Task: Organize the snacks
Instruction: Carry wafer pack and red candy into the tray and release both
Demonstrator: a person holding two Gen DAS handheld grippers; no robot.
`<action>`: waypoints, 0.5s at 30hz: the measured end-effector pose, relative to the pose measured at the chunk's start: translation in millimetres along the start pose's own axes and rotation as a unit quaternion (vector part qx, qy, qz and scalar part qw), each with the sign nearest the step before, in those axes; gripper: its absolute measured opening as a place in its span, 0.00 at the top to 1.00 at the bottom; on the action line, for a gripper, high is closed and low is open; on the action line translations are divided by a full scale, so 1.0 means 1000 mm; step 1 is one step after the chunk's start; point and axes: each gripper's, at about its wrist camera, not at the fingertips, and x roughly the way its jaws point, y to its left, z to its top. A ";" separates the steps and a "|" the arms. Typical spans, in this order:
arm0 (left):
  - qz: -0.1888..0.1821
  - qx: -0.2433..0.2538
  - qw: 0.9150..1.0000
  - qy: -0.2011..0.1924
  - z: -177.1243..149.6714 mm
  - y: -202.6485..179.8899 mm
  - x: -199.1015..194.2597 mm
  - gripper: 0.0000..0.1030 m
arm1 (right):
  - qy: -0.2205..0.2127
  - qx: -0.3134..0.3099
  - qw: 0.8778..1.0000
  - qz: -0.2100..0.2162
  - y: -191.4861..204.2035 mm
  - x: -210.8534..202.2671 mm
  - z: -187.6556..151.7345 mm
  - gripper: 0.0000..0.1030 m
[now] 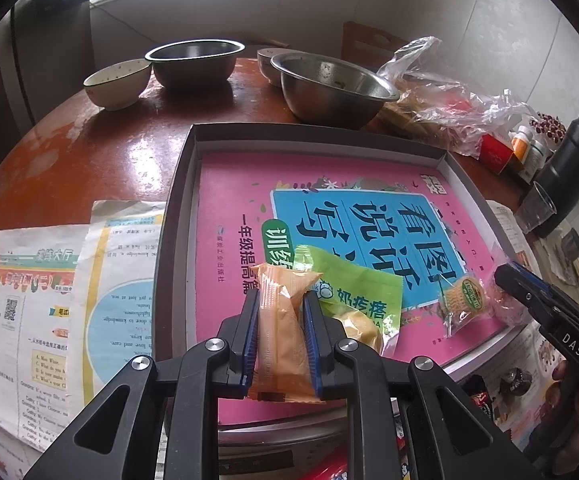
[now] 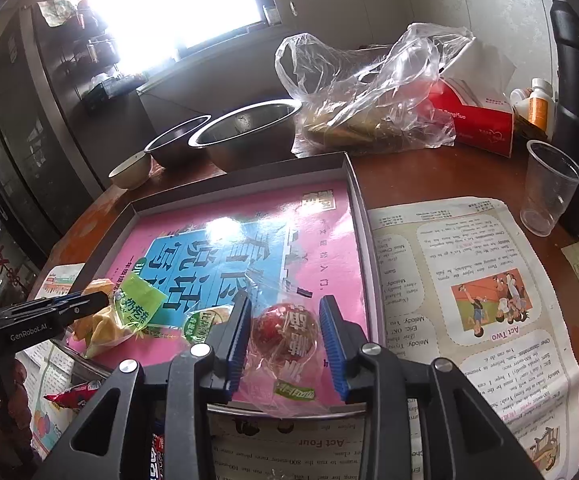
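Note:
A shallow grey box (image 1: 187,184) lined with a pink book cover lies on the table. My left gripper (image 1: 280,300) is shut on an orange snack packet (image 1: 279,328) over the box's near edge. A green snack packet (image 1: 353,292) lies just beyond it, and a small clear-wrapped biscuit (image 1: 465,294) lies to the right. My right gripper (image 2: 285,308) is open around a red candied snack in clear wrap (image 2: 285,332) that rests in the box; its pads stand apart from the wrap. The green packet (image 2: 137,304) and my left gripper's fingers (image 2: 69,304) show at left.
Two steel bowls (image 1: 329,88) (image 1: 193,60) and a white bowl (image 1: 115,82) stand behind the box. A plastic bag (image 2: 369,92), red tissue box (image 2: 477,120), clear cup (image 2: 549,196) and black flask (image 1: 565,168) stand at right. Printed sheets (image 2: 469,300) lie beside the box.

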 end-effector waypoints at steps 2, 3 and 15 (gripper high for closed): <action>-0.001 0.001 1.000 0.001 0.000 -0.001 0.001 0.80 | -0.001 0.002 1.000 -0.004 -0.002 -0.001 0.001 0.65; -0.002 0.002 1.000 0.002 0.000 -0.002 0.002 0.80 | -0.002 0.002 1.000 -0.007 -0.003 -0.001 0.000 0.65; -0.006 0.005 1.000 0.006 -0.002 -0.005 0.003 0.79 | -0.001 0.012 1.000 -0.013 -0.009 -0.004 0.001 0.64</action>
